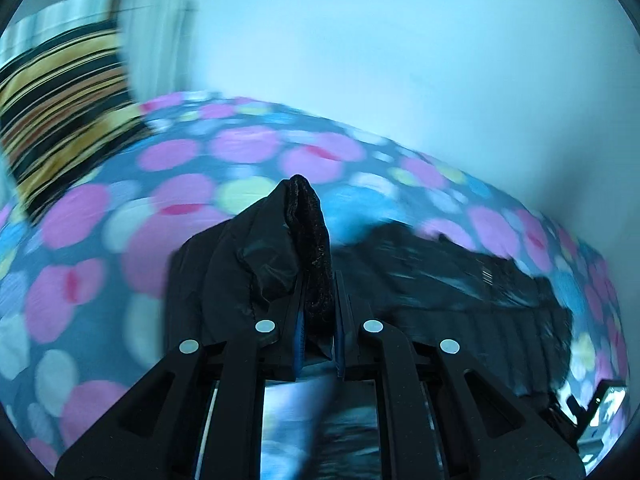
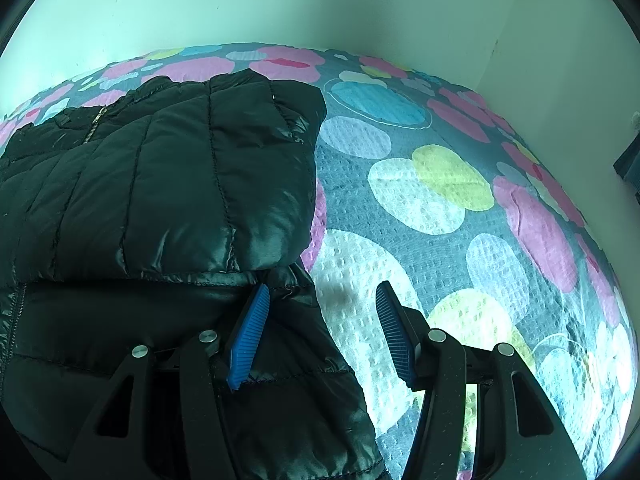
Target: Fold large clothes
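Note:
A black quilted puffer jacket [image 2: 160, 200] lies on a bed with a spotted cover [image 2: 440, 184]. In the left wrist view my left gripper [image 1: 319, 304] is shut on a bunched fold of the jacket [image 1: 308, 248], lifted above the bed; the rest of the jacket [image 1: 460, 276] trails to the right, blurred. In the right wrist view my right gripper [image 2: 324, 300] stands open at the jacket's right edge. Its left blue pad [image 2: 250, 336] rests over the jacket, and its right pad [image 2: 394, 332] is over the bedcover. Nothing is pinched between them.
A striped yellow and dark cushion [image 1: 60, 112] lies at the bed's upper left. Pale walls [image 2: 280, 0] stand behind and to the right of the bed. A dark object [image 2: 630, 160] shows at the right wall.

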